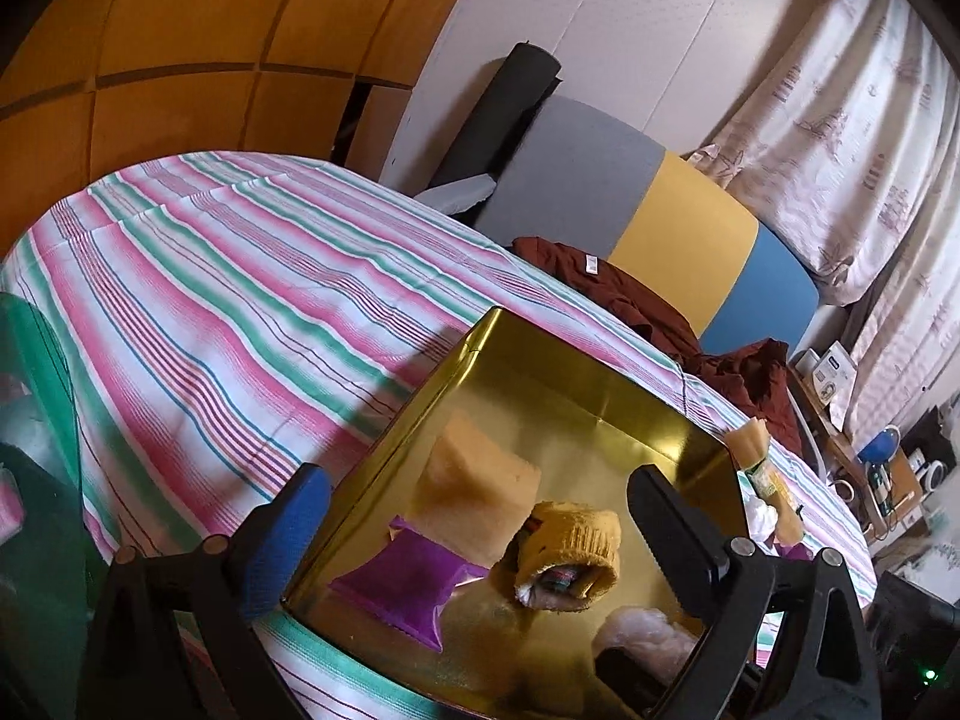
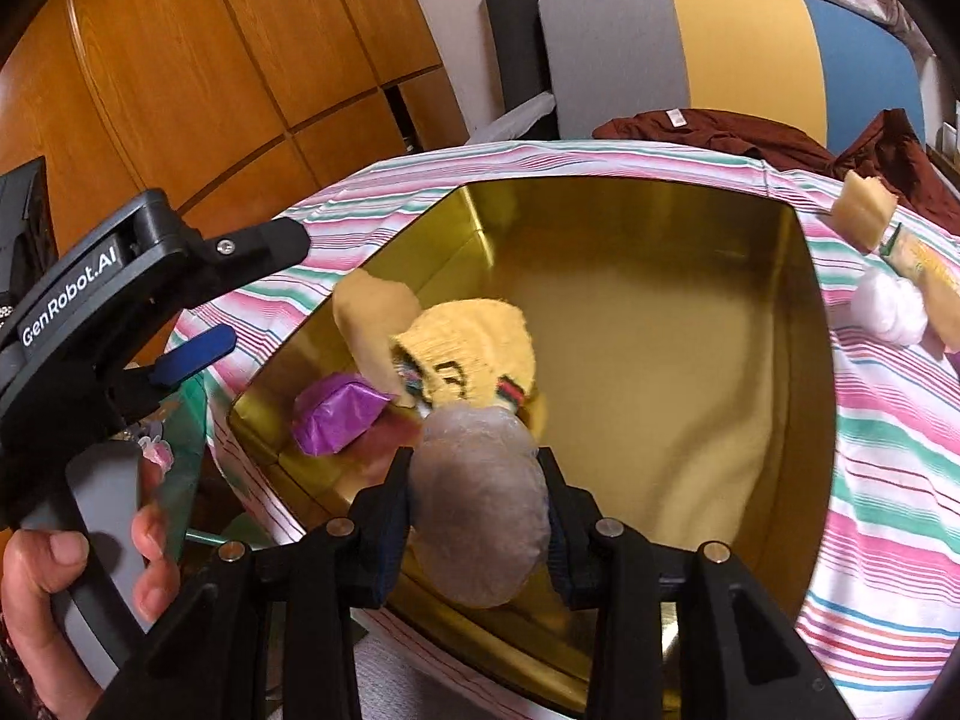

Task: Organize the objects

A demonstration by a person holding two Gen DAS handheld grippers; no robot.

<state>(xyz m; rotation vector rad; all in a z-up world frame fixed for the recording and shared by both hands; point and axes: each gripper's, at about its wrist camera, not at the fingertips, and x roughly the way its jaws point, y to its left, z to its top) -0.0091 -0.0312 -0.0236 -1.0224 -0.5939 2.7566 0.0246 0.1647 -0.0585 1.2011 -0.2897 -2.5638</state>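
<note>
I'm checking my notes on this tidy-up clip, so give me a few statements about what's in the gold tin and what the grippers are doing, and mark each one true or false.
1. The right gripper is clamped on a pale, translucent crumpled bundle above the gold tin. True.
2. The left gripper holds the yellow knit sock. False: its jaws stand wide apart with nothing gripped; the sock lies in the tin.
3. A purple packet lies inside the tin. True.
4. The tin stands on a bare wooden tabletop. False: it stands on a pink, green and white striped cloth.
5. The white fluffy ball is inside the tin. False: it lies on the cloth outside it.
</note>
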